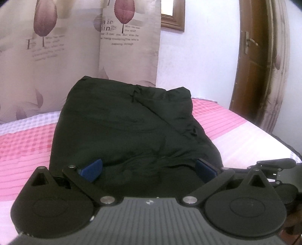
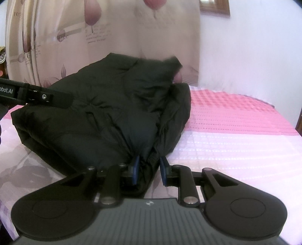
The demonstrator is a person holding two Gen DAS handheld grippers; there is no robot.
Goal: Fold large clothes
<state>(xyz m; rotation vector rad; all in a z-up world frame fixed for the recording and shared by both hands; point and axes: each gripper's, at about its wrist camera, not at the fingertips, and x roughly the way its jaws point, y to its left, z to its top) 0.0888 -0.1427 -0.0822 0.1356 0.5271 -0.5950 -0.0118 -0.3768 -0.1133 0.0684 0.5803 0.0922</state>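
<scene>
A black padded jacket lies folded in a thick bundle on the pink and white bed cover. My left gripper hovers at the bundle's near edge with its blue pads spread wide and nothing pinched between them. In the right wrist view the same jacket fills the middle, and my right gripper is shut on a bunched corner of it at the near edge. The left gripper's finger shows at the left over the jacket.
A leaf-print curtain hangs behind the bed. A brown wooden door stands at the right and a framed picture hangs on the white wall. Bare bed cover stretches to the right of the jacket.
</scene>
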